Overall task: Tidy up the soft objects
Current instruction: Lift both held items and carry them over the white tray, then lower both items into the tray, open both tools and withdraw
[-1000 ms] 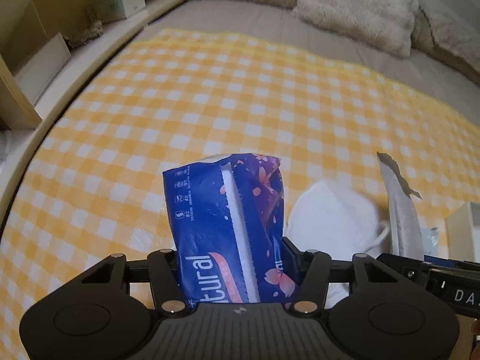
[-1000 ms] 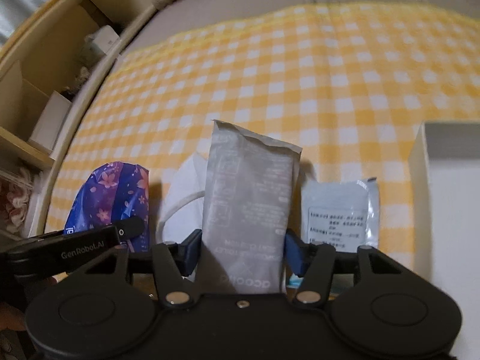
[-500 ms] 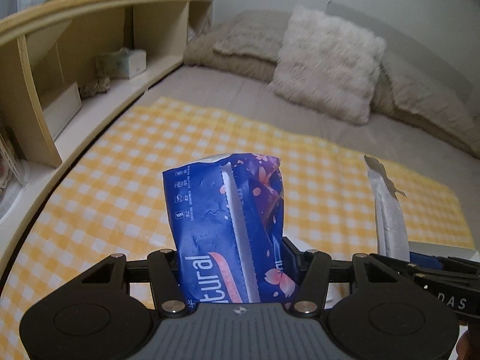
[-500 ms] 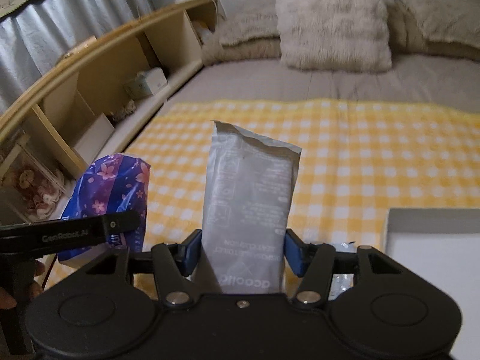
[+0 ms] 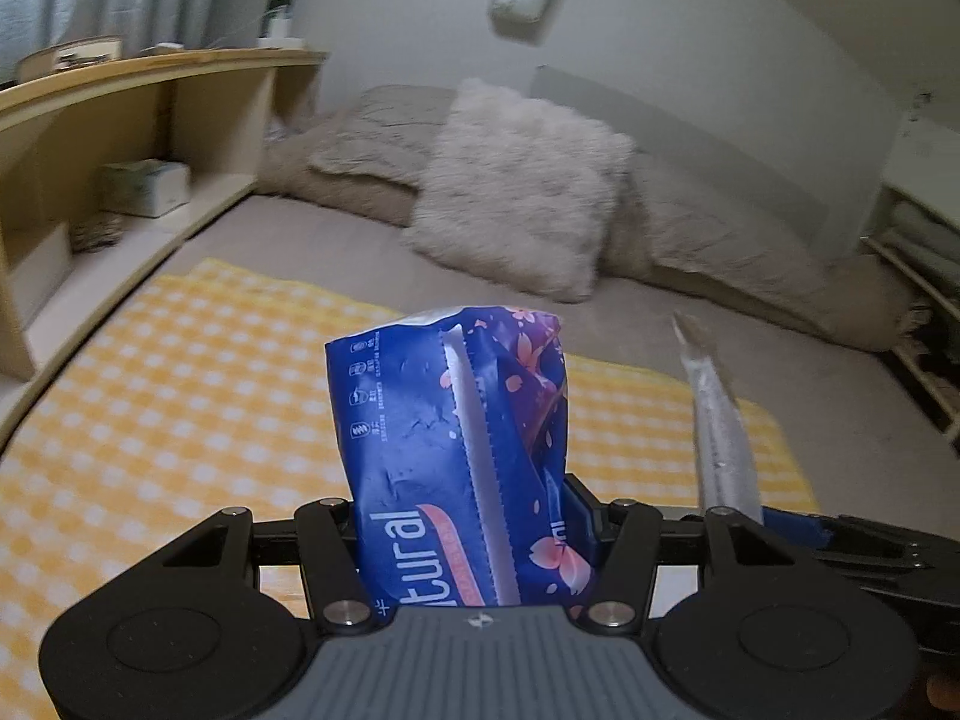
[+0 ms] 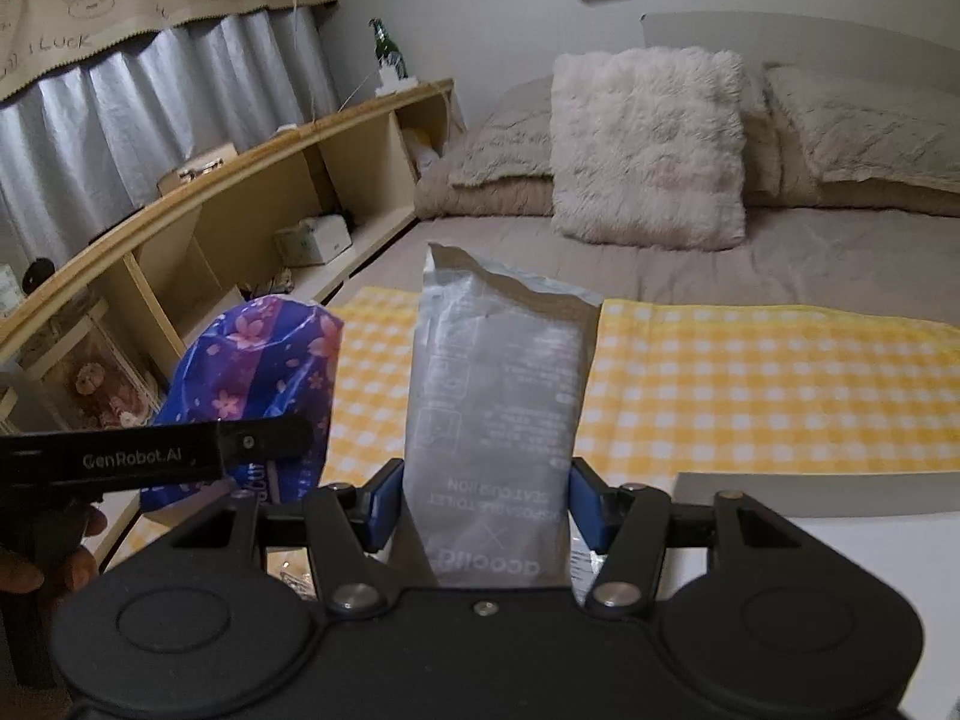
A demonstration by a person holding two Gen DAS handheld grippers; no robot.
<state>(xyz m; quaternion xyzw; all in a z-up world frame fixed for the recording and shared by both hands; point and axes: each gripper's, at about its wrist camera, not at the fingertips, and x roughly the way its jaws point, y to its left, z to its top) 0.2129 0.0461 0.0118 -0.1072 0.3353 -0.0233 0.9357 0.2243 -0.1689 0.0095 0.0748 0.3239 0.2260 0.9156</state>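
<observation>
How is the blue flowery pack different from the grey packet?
The blue tissue pack is bright blue with pink flowers; the grey packet is plain silver-grey with pale print. The blue tissue pack looks puffy and crumpled; the grey packet is flat and thin. The left gripper holds the blue one, the right gripper the grey one. Both stand upright, lifted above the yellow checked cloth.

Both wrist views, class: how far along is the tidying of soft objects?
Done: both packs are lifted clear of the checked cloth. In hand: left gripper clamps the blue tissue pack; right gripper clamps the grey pouch. Left: placing both, perhaps in the white box.
</observation>
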